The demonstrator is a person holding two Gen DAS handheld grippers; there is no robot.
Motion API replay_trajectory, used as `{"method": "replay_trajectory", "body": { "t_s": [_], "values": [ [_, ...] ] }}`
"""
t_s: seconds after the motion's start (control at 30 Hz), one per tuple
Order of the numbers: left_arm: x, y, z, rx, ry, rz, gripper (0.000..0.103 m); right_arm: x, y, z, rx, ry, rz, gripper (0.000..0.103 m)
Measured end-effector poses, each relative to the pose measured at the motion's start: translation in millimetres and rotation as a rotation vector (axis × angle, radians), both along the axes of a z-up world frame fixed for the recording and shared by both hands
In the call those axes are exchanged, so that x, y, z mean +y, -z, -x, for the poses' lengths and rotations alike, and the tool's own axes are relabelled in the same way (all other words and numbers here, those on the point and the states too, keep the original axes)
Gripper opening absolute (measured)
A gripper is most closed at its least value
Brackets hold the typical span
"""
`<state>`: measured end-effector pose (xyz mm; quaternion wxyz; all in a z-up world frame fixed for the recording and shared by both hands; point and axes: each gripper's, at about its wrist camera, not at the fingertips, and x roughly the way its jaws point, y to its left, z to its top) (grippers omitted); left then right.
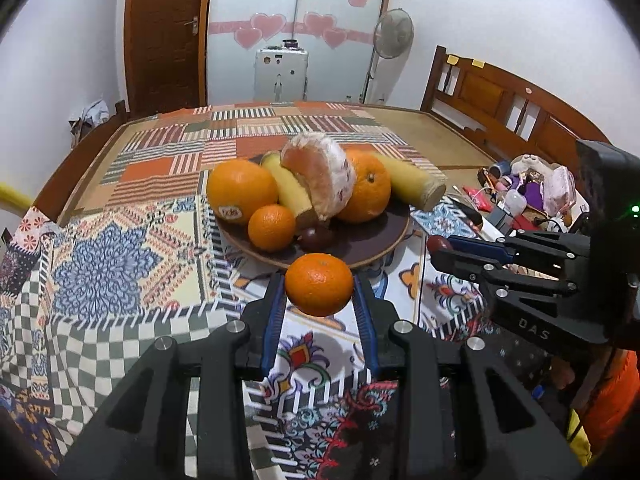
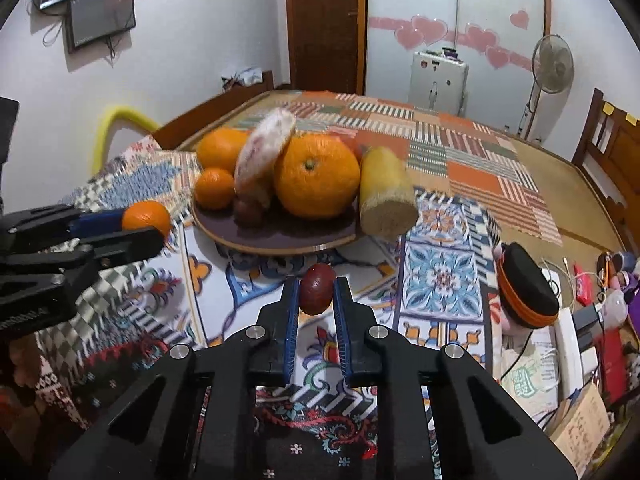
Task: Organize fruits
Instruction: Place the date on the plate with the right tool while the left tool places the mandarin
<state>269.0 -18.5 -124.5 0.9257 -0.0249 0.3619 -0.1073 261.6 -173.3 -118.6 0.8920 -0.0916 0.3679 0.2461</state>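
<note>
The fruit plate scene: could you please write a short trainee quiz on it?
1. True or false: the left gripper holds a mandarin.
2. What is between the right gripper's fingers? A) banana B) dark red fruit C) nothing
3. Fill in: the peeled fruit rests on the ____.

Key: 1 true; 2 B; 3 plate.

Patterned-cloth table (image 1: pixel 120 208), fruit plate (image 1: pixel 372 248) on it
</note>
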Motion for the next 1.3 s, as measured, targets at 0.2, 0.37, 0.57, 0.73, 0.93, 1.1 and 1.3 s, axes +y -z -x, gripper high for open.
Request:
{"method": "replay_trajectory", "body": {
  "t_s": [0.2, 0.37, 0.57, 0.73, 0.93, 1.1, 1.3],
  "values": [
    [-2, -3, -11, -0.006, 0.004, 0.002, 0.034, 8, -8, -5, -0.022, -0.007, -0.039, 0.016],
    [-3, -1, -22, 0.002, 0.009, 0.0, 0.034, 13, -9, -11, -0.028, -0.02, -0.05, 0.016],
    [-5, 6, -33, 0.013, 0.016, -0.012, 0.034, 21, -2, -21, -0.017, -0.029, -0.039, 0.016],
    [-6, 11, -36, 0.017, 0.017, -0.019, 0.034, 25, 4, -28, -0.001, -0.029, -0.024, 0.016],
    [-8, 15, -38, 0.021, 0.025, -0.03, 0.035, 26, 9, -29, 0.005, -0.032, -0.002, 0.016],
    [-9, 11, -35, 0.0, 0.018, -0.043, 0.045, 26, 6, -29, -0.005, -0.03, 0.005, 0.024],
    [-1, -5, -18, -0.046, -0.013, -0.039, 0.045, 17, -11, -19, -0.035, -0.012, -0.033, 0.025]
  ]
}}
